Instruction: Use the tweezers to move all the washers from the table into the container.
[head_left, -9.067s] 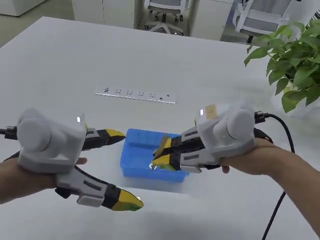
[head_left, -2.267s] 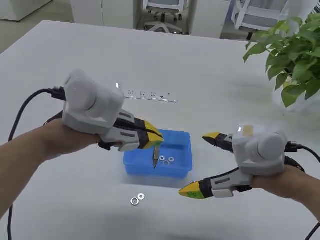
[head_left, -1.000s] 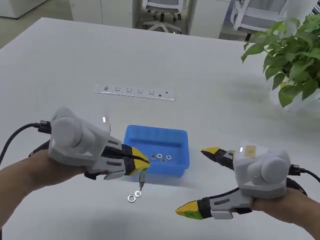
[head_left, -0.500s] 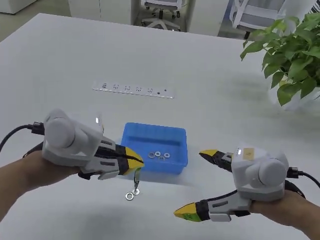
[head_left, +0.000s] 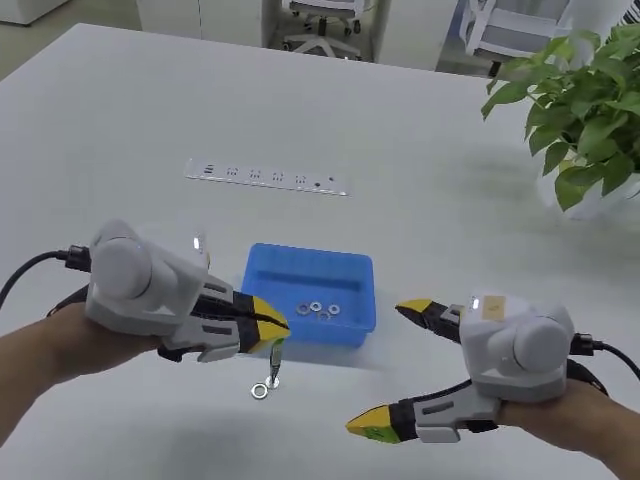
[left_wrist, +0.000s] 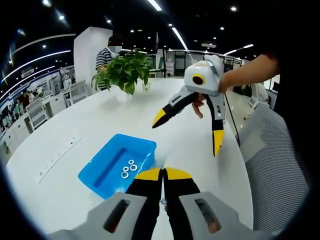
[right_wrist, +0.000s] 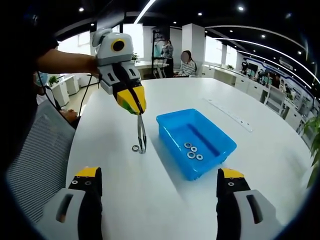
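Note:
My left gripper (head_left: 272, 325) is shut on metal tweezers (head_left: 273, 362) that point down at the table. The tweezer tips rest at one of two washers (head_left: 265, 387) lying in front of the blue container (head_left: 262, 300). Three washers (head_left: 320, 309) lie inside the container. My right gripper (head_left: 390, 368) hangs open to the container's right with nothing between its jaws. In the right gripper view the left gripper (right_wrist: 132, 102) holds the tweezers (right_wrist: 141, 132) beside a washer (right_wrist: 135, 148), left of the container (right_wrist: 220, 137). The left gripper view has the right gripper (left_wrist: 187, 136) open above the table.
A white power strip (head_left: 268, 178) lies beyond the container. A potted plant (head_left: 580, 100) stands at the table's far right. Office chairs (head_left: 325, 20) stand behind the far edge. Cables trail from both grippers.
Since 2.3 s ago my left gripper has carried the tweezers from over the container down to the two washers on the table. Over the last half second it barely moved.

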